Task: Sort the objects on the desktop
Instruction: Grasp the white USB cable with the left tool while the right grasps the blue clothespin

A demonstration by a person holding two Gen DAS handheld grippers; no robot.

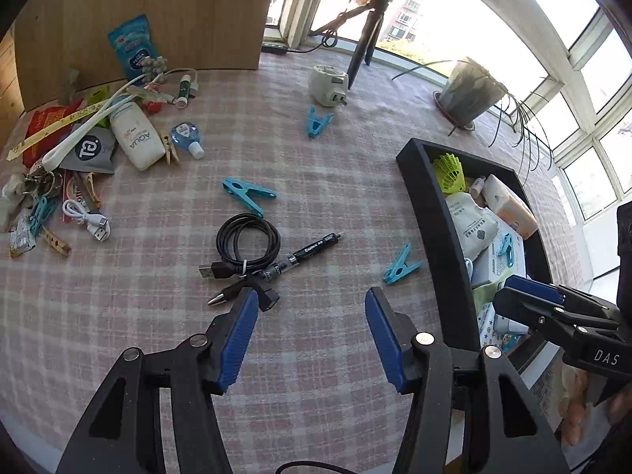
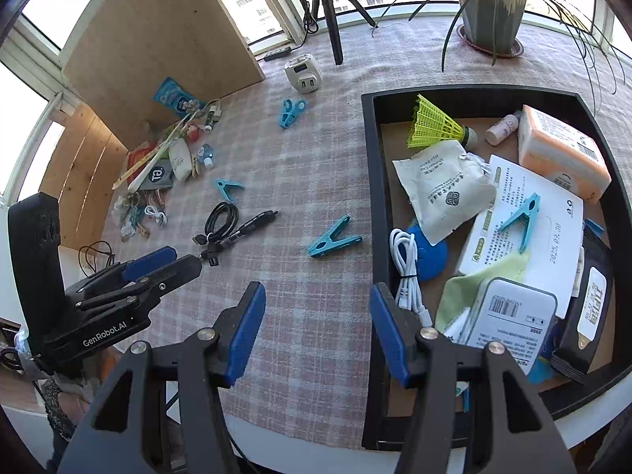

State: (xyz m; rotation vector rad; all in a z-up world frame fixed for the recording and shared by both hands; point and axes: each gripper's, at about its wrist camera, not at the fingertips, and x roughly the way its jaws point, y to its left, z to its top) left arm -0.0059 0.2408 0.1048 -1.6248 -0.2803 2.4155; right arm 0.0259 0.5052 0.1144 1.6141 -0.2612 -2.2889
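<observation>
Both the left gripper (image 1: 312, 304) and right gripper (image 2: 318, 300) hover with jaws released and empty above the checked tablecloth (image 1: 316, 181)

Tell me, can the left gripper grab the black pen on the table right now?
Probably yes. The left gripper is open and empty, and the black pen lies just ahead on the checked cloth. Nothing covers it, though its end rests against the coiled black cable.

- Table (image 2: 316, 316) covered by pink checked cloth.
- Black tray (image 2: 373, 197) at right side.
- Three blue clothes pegs (image 1: 247, 193) lie loose, apart.
- Coiled black cable (image 1: 247, 243) touches black pen (image 1: 312, 252).
- Plant pot (image 2: 491, 12), white adapter (image 2: 302, 73), tripod (image 2: 331, 19) at far edge.
</observation>
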